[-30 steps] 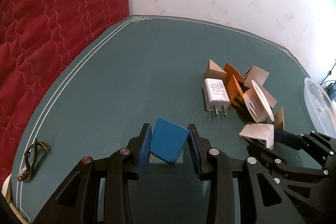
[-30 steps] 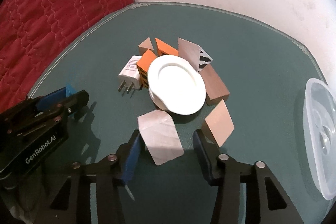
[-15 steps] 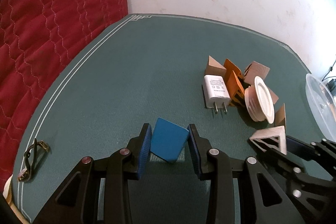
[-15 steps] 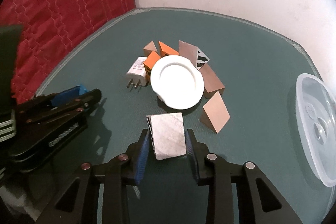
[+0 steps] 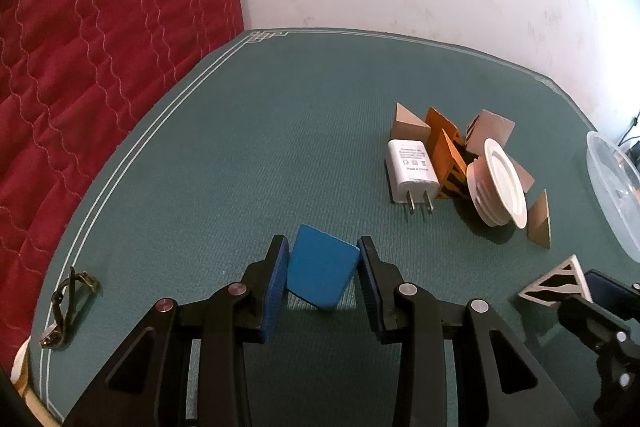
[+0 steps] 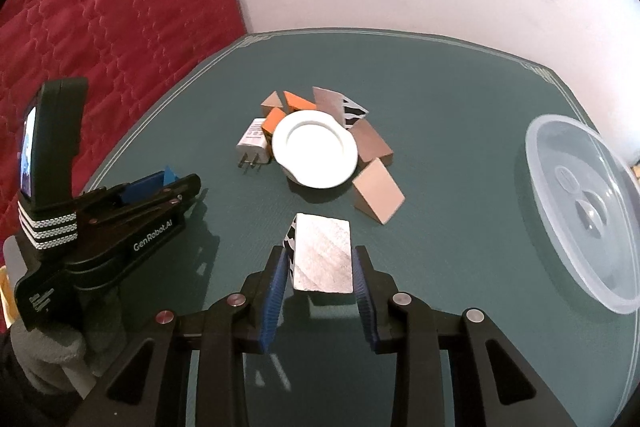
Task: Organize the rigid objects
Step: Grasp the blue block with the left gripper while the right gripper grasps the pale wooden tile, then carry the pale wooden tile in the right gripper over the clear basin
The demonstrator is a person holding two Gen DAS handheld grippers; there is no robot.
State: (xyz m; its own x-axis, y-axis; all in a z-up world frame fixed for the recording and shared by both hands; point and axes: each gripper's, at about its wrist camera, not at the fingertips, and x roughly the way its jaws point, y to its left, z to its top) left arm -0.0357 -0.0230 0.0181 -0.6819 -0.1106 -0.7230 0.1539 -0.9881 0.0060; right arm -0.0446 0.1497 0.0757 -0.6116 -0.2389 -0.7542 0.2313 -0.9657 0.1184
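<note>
My left gripper pinches a blue block; my right gripper pinches a grey marbled wedge. Most pieces lie heaped around the white round plate, so I judge sorting barely begun.

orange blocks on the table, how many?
2. One orange block at the pile's far edge; the other just nearer, between the white charger and the white plate. The plate could hide more.
</note>
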